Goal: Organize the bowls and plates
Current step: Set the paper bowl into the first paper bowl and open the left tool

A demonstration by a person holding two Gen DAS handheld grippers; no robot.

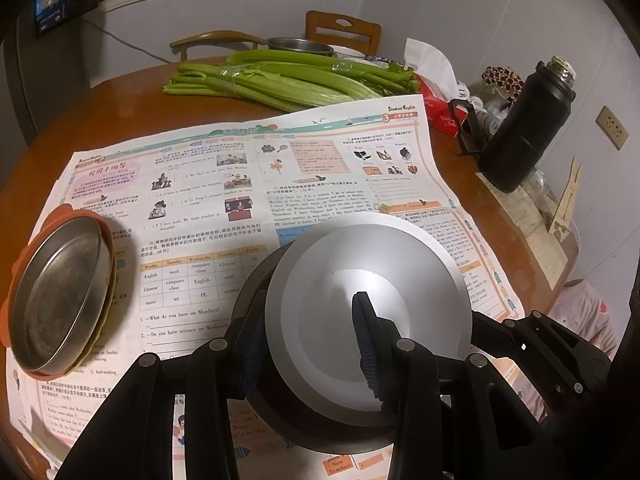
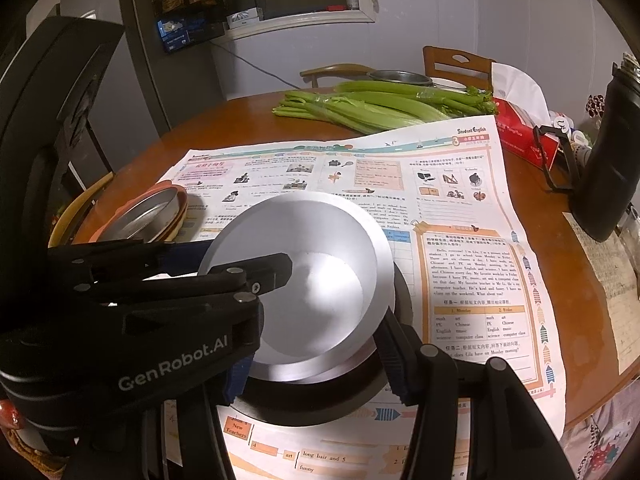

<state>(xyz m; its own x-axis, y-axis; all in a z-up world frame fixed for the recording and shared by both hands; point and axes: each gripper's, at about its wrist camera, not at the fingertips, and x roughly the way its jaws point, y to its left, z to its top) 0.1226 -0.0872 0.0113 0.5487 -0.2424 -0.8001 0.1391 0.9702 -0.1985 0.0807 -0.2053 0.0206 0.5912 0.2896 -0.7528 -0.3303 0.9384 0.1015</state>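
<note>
a silver metal bowl (image 1: 360,312) sits nearest, resting inside the rim of a darker bowl (image 2: 320,404) on a printed english worksheet (image 1: 248,184) spread over a round brown counter (image 1: 132,96). the left gripper (image 1: 312,344) is clamped on the near-left rim of the silver bowl: one blue-padded finger (image 1: 366,344) lies inside the bowl, the other is outside its wall. in the right wrist view this same gripper comes in from the left, one black finger reaching over the rim. the right gripper (image 2: 316,364) straddles the two bowls from the near side, with one ribbed finger (image 2: 394,356) against the near-right edge where the silver rim meets the dark bowl; its other finger is mostly hidden behind the left gripper. its jaws are drawn in close to the bowls, but whether it grips the rim cannot be told.

to the left on the paper, well apart from the bowls, a shallow metal plate (image 1: 60,296) lies stacked in an orange dish (image 1: 86,216).

farther back, bundles of celery (image 1: 280,78) lie across the counter. at the right stand a red tissue box (image 1: 440,108) and a tall black flask (image 1: 524,128). beyond the far edge are a metal pot (image 1: 300,45) and wooden chairs (image 1: 342,32) against a pale wall.
</note>
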